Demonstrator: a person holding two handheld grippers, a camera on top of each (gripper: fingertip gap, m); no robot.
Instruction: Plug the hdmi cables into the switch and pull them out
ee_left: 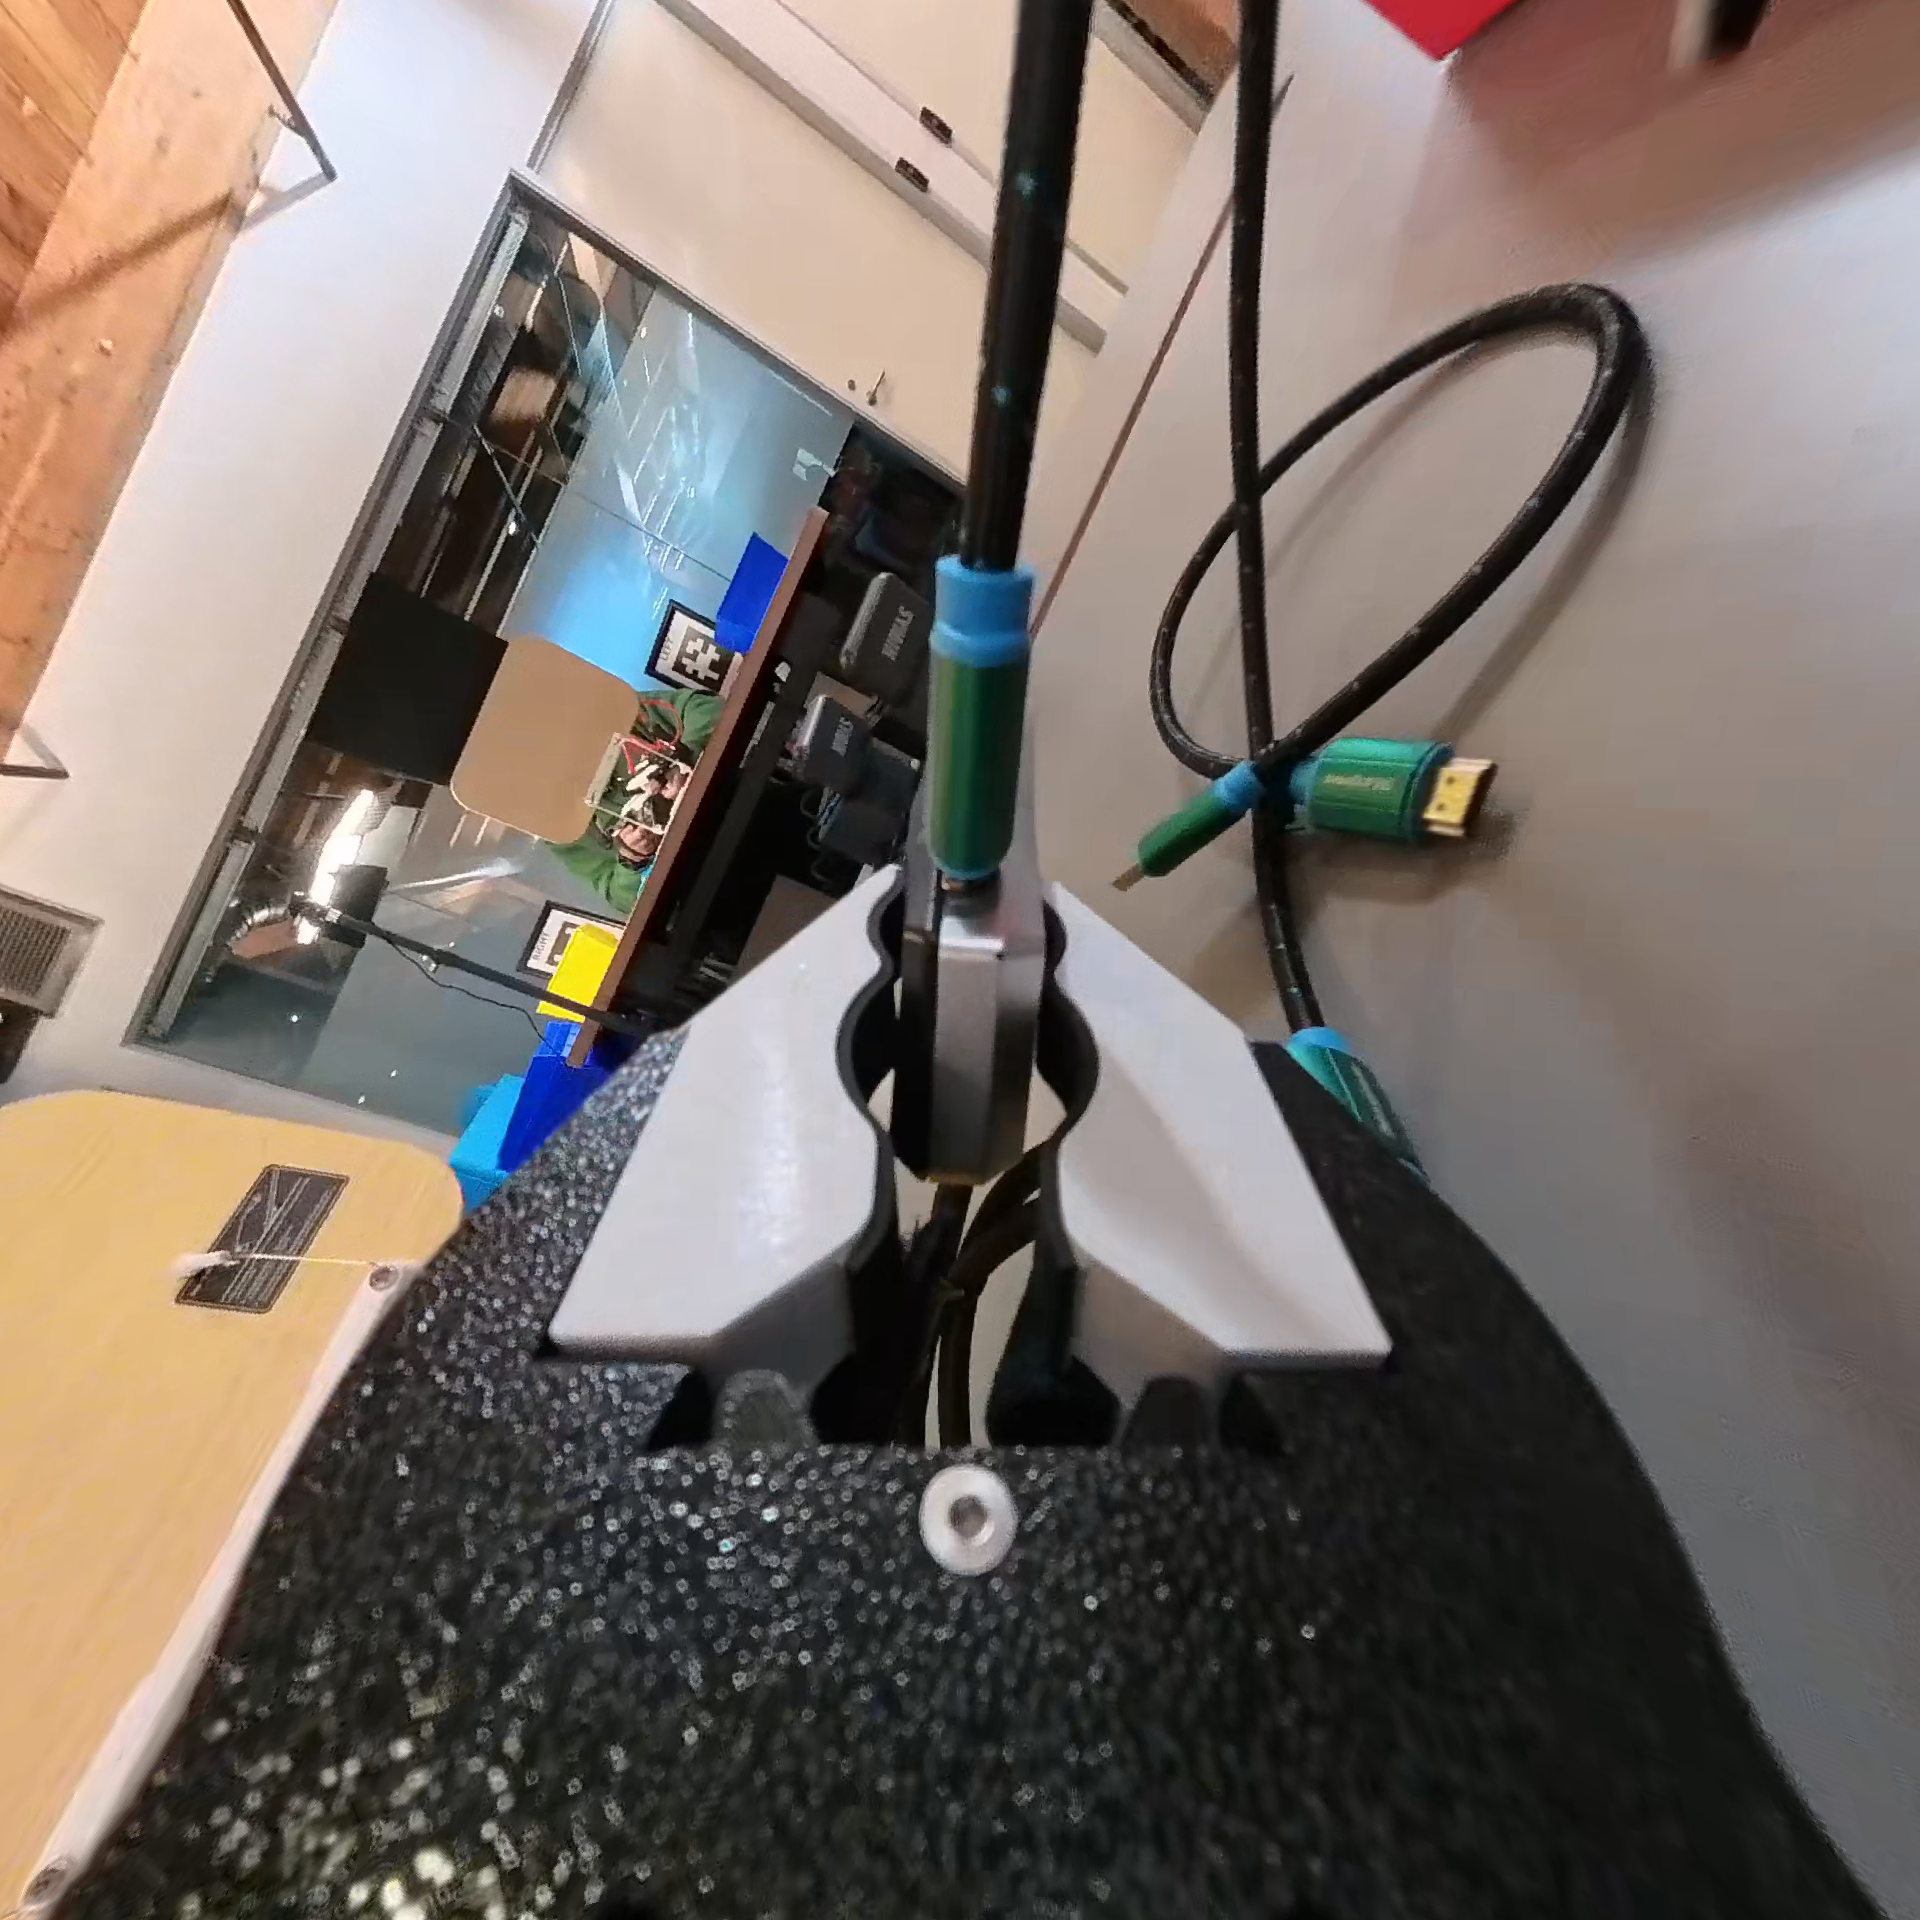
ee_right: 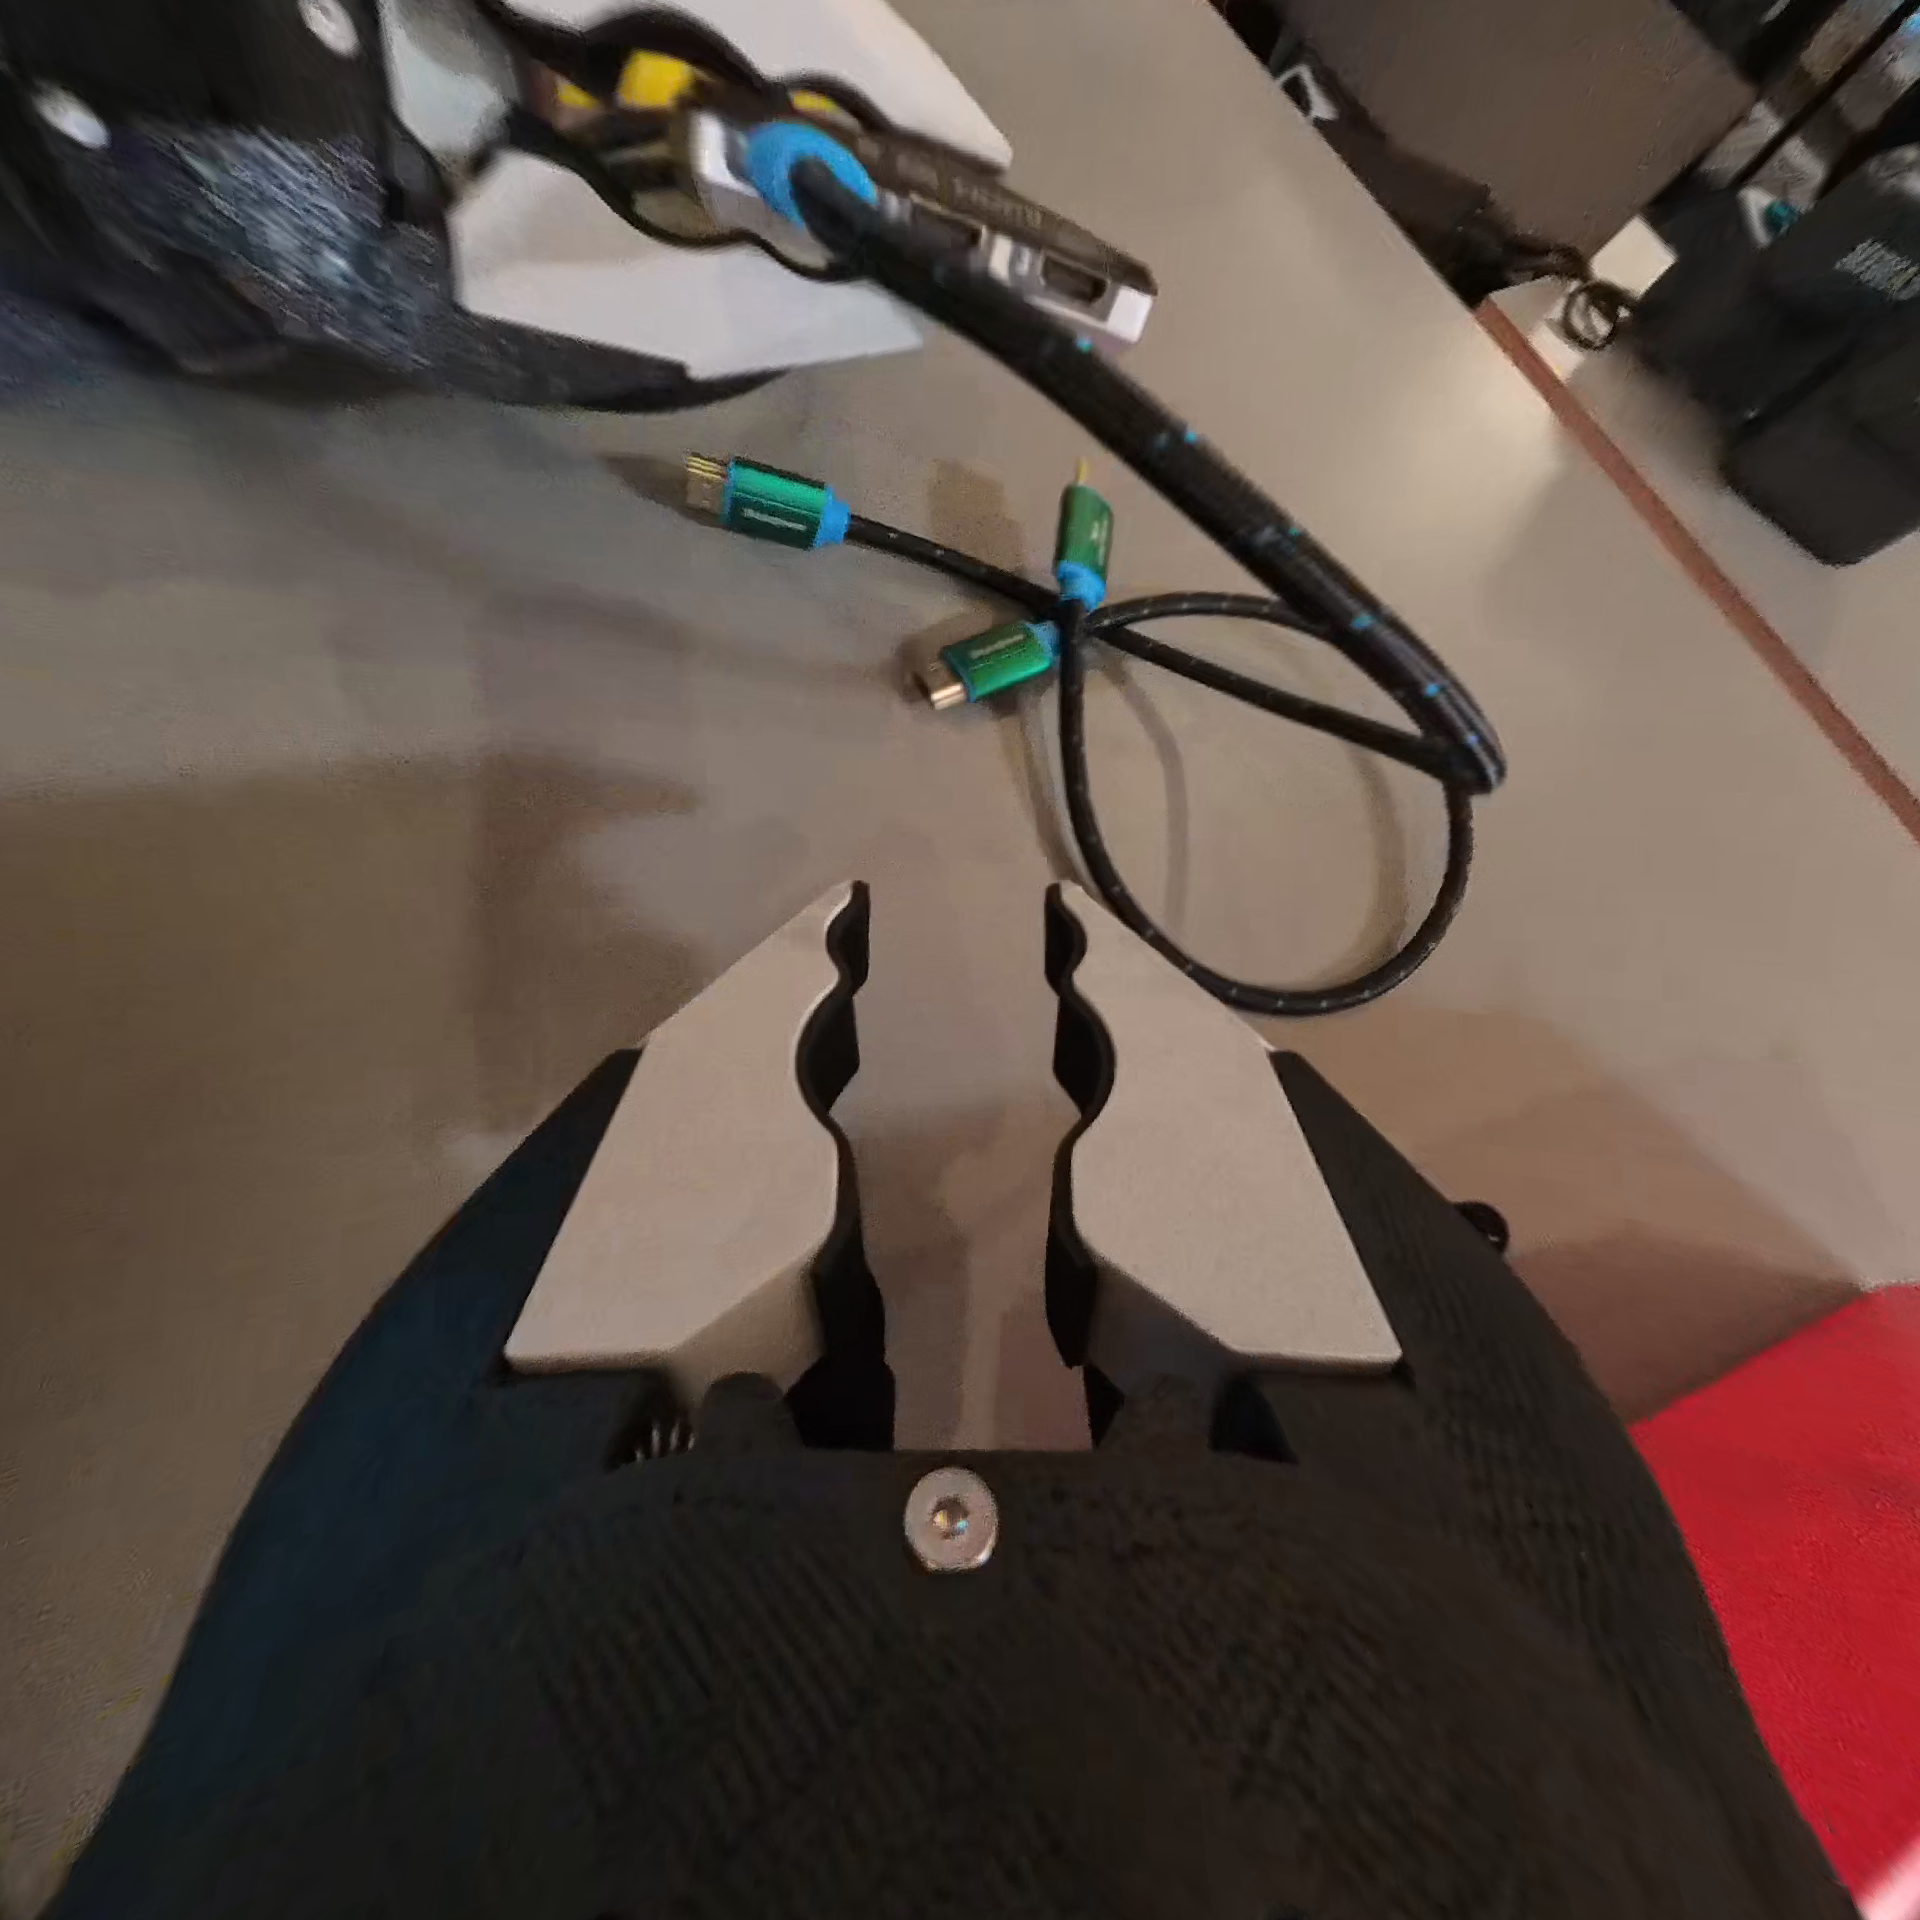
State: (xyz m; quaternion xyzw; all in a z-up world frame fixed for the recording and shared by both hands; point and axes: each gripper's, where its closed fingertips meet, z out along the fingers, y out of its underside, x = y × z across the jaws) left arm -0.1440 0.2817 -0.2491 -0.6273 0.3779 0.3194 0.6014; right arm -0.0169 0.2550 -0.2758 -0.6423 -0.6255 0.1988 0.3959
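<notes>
Jaws of the left gripper (ee_left: 971, 1023) are clamped on the silver switch (ee_left: 971, 1039), holding it edge-on above the grey table (ee_left: 1714, 582); jaws of the right gripper (ee_right: 956, 1039) stand apart with nothing between them, hovering over the table. One green-shelled HDMI plug (ee_left: 971, 748) with a blue collar is seated in the switch, its black braided cable (ee_left: 1023, 312) running away from the port. From the right wrist view the same switch (ee_right: 1039, 260) shows at upper left in the left gripper, with at least one open port visible beside the seated plug's cable, though motion blur hides the detail. Three loose plugs lie on the table between the two grippers: one pointing left (ee_right: 774, 504), one standing more upright (ee_right: 1086, 525) and one lying nearest the right gripper (ee_right: 987, 660), their cables crossing in a loop (ee_right: 1351, 935). The step in hand appears to be fetching the next plug for insertion. The next move likely calls for lowering the open right gripper onto one green shell, most readily the nearest, closing across its flat faces, lifting it clear of the crossed cables, and aligning its gold tip squarely with a free port while the left gripper steadies the switch.
</notes>
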